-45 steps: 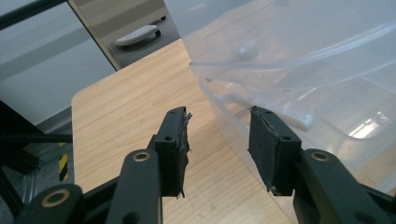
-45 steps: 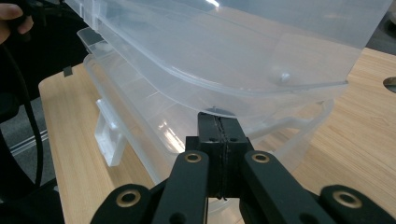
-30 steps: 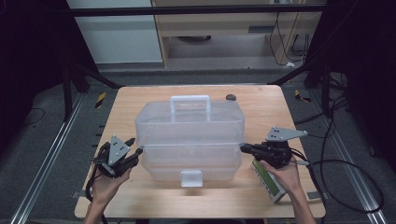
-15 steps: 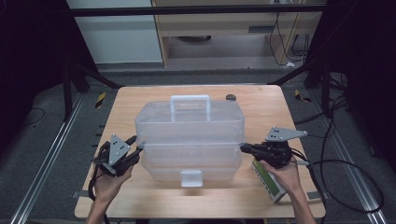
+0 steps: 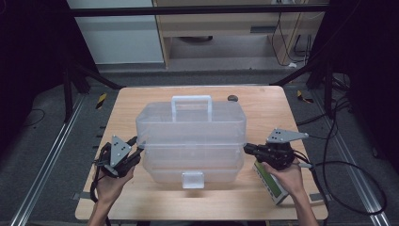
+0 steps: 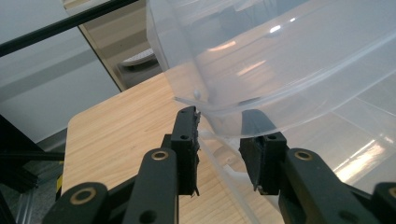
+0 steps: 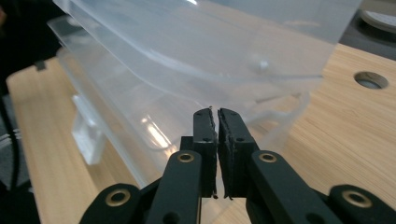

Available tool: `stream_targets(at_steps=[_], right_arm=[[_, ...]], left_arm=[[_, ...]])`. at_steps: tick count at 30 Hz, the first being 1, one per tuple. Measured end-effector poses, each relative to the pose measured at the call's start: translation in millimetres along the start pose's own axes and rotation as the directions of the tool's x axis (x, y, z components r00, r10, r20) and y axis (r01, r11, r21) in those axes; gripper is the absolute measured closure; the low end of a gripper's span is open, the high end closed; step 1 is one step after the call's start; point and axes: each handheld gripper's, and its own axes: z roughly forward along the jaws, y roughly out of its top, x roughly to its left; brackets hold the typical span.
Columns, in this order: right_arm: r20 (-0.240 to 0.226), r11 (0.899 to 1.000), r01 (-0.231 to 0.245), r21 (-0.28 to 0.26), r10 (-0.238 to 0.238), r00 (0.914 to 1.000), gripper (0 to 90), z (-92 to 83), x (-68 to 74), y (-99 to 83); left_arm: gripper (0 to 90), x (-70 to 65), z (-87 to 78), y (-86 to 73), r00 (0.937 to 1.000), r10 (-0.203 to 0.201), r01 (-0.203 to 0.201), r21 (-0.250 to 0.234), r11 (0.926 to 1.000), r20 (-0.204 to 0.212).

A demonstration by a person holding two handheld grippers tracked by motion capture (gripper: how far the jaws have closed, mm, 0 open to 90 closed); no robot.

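Lab test bay. Wooden table stands on grey carpet inside a black metal frame; floor rails run along both sides of the table, loose cables lie right of it, cabinets stand behind it.

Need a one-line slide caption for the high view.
Two handheld grippers, left gripper and right gripper, flank a clear plastic toolbox.

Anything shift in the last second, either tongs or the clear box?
Nothing visibly changed: the left tongs sit open at one end of the clear plastic carry box, the right tongs shut at the other; box and green-and-white device unmoved.
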Motion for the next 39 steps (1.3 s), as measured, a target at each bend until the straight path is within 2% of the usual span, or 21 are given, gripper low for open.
stream_targets(at_steps=[7,12,19,24,39], right_arm=[[0.048,0.996,-0.002,0.087,-0.002,0.9988,78.6,11.7,0.4,-4.3],[0.086,0.990,-0.020,0.137,0.009,0.9962,74.9,17.1,-0.6,-6.3],[0.106,0.985,-0.033,0.170,0.015,0.9942,73.6,26.6,0.3,-9.8],[0.083,0.984,-0.093,0.153,0.081,0.9932,72.3,28.7,-5.2,-14.9],[0.099,0.982,-0.099,0.159,0.084,0.9915,71.6,37.3,-2.6,-16.6]], left_arm=[[67.7,-1.0,-0.2,1.2,0.9999,-0.006,0.006,0.002,1.0000,-0.012],[67.9,-0.8,0.0,2.2,0.9999,-0.009,0.009,0.002,1.0000,-0.013],[68.1,-0.3,0.0,3.7,0.9998,-0.012,0.012,0.005,0.9999,-0.017],[68.2,0.0,0.2,4.3,0.9998,-0.012,0.012,0.007,0.9999,-0.015],[69.3,4.7,2.0,11.5,0.9993,-0.031,0.031,-0.001,0.9995,-0.020]])
